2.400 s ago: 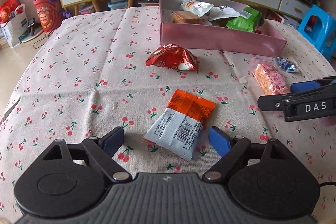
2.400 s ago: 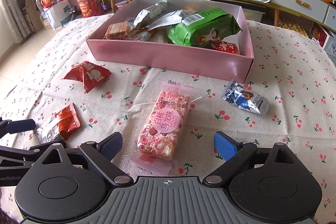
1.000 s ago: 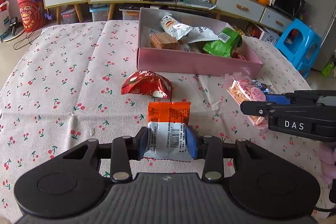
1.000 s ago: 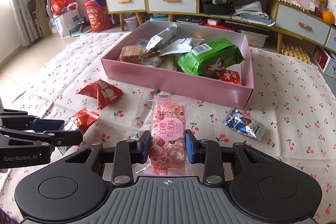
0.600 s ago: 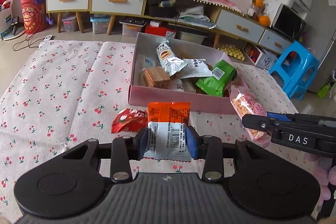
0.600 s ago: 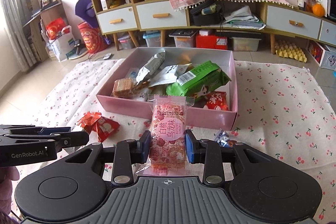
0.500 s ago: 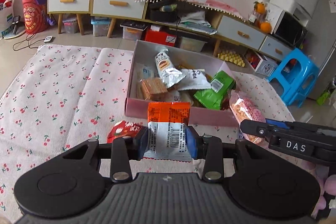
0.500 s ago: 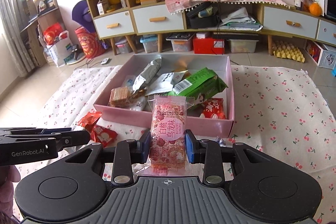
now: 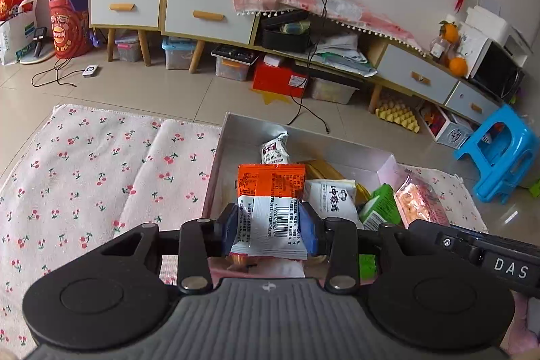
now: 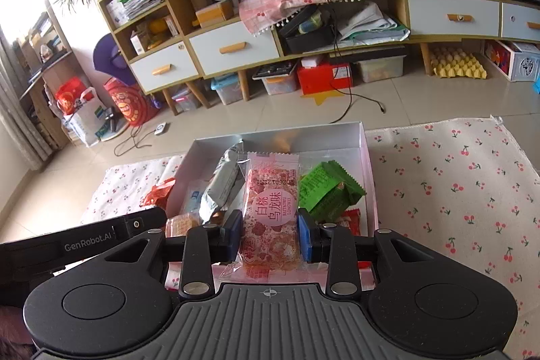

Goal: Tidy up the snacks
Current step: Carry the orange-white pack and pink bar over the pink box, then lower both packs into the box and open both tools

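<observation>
Left wrist view: the left hand-held gripper (image 9: 269,226) is clenched on an orange-and-white snack packet (image 9: 271,208) at mid-frame, its blue pads pressing both sides of the wrapper, and the packet hangs over the open pink box (image 9: 384,166) that fills the centre. At the right edge the right hand-held gripper (image 9: 422,221) reaches in, carrying a pink snack bar (image 9: 420,203) over the box's right side. The right wrist view shows that same bar (image 10: 271,211) pinched upright between the blue pads of the right hand-held gripper (image 10: 270,237), in the centre of the frame, above the box interior (image 10: 280,132). Already inside the box lie a green packet (image 10: 329,193), a silver packet (image 10: 221,188), a white packet (image 9: 332,196) and a wafer-like biscuit (image 10: 180,223) near the lower left of the box. One red packet (image 10: 157,193) sits on the cherry-print cloth of the tabletop (image 10: 455,191), just outside the box's left wall. Judged from this, most snacks are already stowed; the two carried packets are above the box but not yet let go, so releasing them comes next, and after that the red packet is left to collect. Whether other snacks lie below the frame cannot be told, since the gripper bodies hide the near tabletop.
</observation>
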Demonstrator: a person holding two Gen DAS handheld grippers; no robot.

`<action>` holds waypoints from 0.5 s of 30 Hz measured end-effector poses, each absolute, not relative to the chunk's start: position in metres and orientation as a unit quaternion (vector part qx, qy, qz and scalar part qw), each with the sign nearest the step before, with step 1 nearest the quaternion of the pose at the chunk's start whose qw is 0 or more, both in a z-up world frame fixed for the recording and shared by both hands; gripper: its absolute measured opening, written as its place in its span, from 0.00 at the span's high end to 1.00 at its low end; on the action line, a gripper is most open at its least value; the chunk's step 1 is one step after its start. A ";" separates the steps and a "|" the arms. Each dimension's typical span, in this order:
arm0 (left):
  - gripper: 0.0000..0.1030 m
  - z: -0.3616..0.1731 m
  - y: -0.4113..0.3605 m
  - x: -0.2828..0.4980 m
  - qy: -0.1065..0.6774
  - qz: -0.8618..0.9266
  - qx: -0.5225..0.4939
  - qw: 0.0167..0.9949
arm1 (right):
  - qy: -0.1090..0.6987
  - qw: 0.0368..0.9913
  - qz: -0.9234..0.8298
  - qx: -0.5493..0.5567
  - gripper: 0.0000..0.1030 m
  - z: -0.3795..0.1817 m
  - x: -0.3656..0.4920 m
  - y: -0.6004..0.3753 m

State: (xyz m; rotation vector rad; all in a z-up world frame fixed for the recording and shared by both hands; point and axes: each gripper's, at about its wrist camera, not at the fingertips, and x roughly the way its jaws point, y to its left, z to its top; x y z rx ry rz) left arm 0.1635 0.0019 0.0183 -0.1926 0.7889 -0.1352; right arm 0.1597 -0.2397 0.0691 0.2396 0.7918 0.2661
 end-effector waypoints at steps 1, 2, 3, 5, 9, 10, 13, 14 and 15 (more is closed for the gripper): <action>0.65 0.017 0.003 0.169 0.386 -0.062 -0.092 0.916 | 0.385 0.906 0.127 0.117 0.69 0.068 0.166 -0.239; 0.65 0.017 0.003 0.173 0.389 -0.058 -0.089 0.915 | 0.389 0.905 0.126 0.118 0.69 0.067 0.173 -0.238; 0.65 0.015 0.004 0.179 0.390 -0.050 -0.087 0.915 | 0.391 0.904 0.124 0.121 0.69 0.065 0.180 -0.238; 0.65 0.012 0.004 0.186 0.396 -0.038 -0.078 0.914 | 0.394 0.902 0.121 0.124 0.69 0.061 0.193 -0.237; 0.65 0.005 0.007 0.201 0.405 -0.026 -0.070 0.911 | 0.403 0.898 0.114 0.136 0.69 0.054 0.215 -0.238; 0.65 0.003 0.007 0.204 0.407 -0.022 -0.069 0.911 | 0.405 0.897 0.114 0.138 0.69 0.052 0.219 -0.239; 0.65 -0.001 0.008 0.211 0.413 -0.022 -0.073 0.907 | 0.407 0.897 0.108 0.133 0.69 0.048 0.230 -0.238; 0.65 -0.001 0.007 0.211 0.413 -0.024 -0.071 0.907 | 0.407 0.898 0.106 0.132 0.69 0.047 0.233 -0.238; 0.65 -0.002 0.007 0.213 0.413 -0.026 -0.069 0.908 | 0.407 0.898 0.105 0.131 0.69 0.046 0.236 -0.238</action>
